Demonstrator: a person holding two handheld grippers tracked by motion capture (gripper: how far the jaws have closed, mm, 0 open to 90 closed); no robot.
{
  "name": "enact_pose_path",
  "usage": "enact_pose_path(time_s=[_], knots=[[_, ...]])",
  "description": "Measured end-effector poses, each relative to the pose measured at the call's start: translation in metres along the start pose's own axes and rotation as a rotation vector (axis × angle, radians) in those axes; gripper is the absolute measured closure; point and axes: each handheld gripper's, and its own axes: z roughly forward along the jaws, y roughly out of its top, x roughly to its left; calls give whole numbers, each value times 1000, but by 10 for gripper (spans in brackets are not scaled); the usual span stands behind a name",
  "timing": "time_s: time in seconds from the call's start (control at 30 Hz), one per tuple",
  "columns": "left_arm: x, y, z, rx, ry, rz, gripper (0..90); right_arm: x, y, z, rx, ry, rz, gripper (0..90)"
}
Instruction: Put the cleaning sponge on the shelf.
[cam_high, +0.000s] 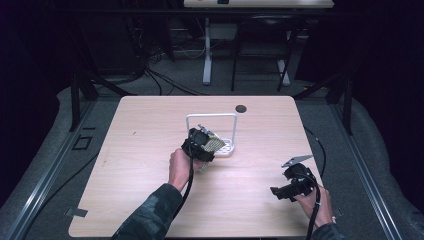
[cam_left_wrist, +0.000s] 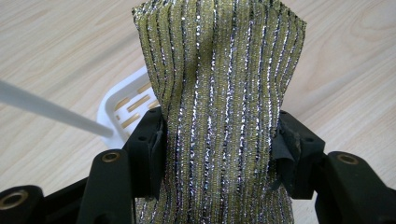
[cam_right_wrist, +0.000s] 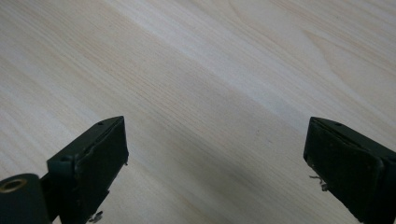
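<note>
Glittery yellow-green cloth (cam_left_wrist: 219, 116) is clamped by the left gripper (cam_left_wrist: 217, 144), white rack (cam_high: 227, 146) at its 10 o'clock; right gripper (cam_right_wrist: 215, 158) jaws apart over bare table (cam_right_wrist: 196, 70).

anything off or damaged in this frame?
One thing: the pad on one jaw of the left hand-held gripper looks frayed and peeling where it presses the glittery striped sponge. The white rack stands upright on the table. The right hand-held gripper hangs open over bare wood. Nothing spilled.
</note>
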Motion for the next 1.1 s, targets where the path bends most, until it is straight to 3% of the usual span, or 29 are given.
enact_pose_path(time_s=[0.87, 1.1], knots=[[7, 6, 29, -42, 39, -98, 425, -2, -1, 0, -1, -2, 4, 62], [7, 12, 33, -64, 57, -97, 426, -2, -2, -1, 3, 5, 3, 64]])
